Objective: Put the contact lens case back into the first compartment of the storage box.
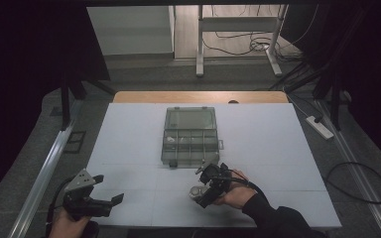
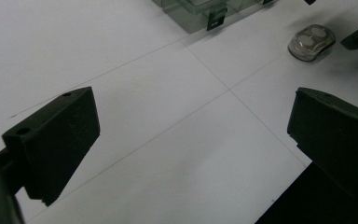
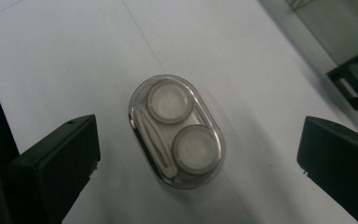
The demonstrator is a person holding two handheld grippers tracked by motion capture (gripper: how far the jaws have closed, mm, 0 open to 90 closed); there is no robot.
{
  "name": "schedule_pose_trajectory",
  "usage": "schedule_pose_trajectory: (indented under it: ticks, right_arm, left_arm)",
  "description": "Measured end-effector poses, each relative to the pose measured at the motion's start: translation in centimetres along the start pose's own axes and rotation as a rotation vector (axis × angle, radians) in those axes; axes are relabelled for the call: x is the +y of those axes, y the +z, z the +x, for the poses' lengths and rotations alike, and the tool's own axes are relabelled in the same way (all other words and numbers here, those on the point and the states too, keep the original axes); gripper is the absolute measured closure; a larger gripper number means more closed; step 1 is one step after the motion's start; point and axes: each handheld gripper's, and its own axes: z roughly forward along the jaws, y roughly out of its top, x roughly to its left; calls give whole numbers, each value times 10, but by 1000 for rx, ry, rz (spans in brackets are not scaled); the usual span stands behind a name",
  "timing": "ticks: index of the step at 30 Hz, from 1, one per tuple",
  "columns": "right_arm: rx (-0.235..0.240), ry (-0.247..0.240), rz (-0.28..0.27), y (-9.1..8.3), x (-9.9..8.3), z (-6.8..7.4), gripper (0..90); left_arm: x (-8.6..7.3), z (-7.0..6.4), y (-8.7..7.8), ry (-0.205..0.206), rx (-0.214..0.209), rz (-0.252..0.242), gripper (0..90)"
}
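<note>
A white bench (image 1: 129,148) holds a small clear oval case (image 3: 177,133), lying flat near the front edge, just ahead of the person's right hand (image 1: 235,191). The right tongs (image 3: 198,154) hover directly over it, jaws spread wide with the case centred in the gap and nothing gripped; neither jaw touches it. In the right gripper view the case's long axis runs roughly away from the camera and slightly aslant, so the jaws face its long sides and would close across its narrow width. The case is transparent, with two round whitish wells set one behind the other and a slim pale tool lying alongside them. The left tongs (image 2: 191,140) are also wide open and empty, held low at the front left corner, well apart from the case. A grey compartment box (image 1: 189,137) with its lid raised sits just beyond the case.
</note>
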Motion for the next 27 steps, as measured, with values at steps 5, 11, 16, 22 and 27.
schedule_pose_trajectory:
  ticks: [5,11,16,22,27]
  right_arm:
    - [4,-31,43,12,2,3,0]
    - [10,-64,69,20,2,2,0]
    - [-4,-120,88,25,1,2,21]
    - [15,-170,54,19,0,1,211]
    - [51,-240,36,15,0,1,409]
  left_arm:
    - [0,0,0,-1,-1,-1,21]
    - [0,0,0,-2,-2,-2,21]
    - [0,0,0,-2,-2,-2,21]
    - [0,0,0,-2,-1,-1,21]
    - [0,0,0,-2,0,-1,22]
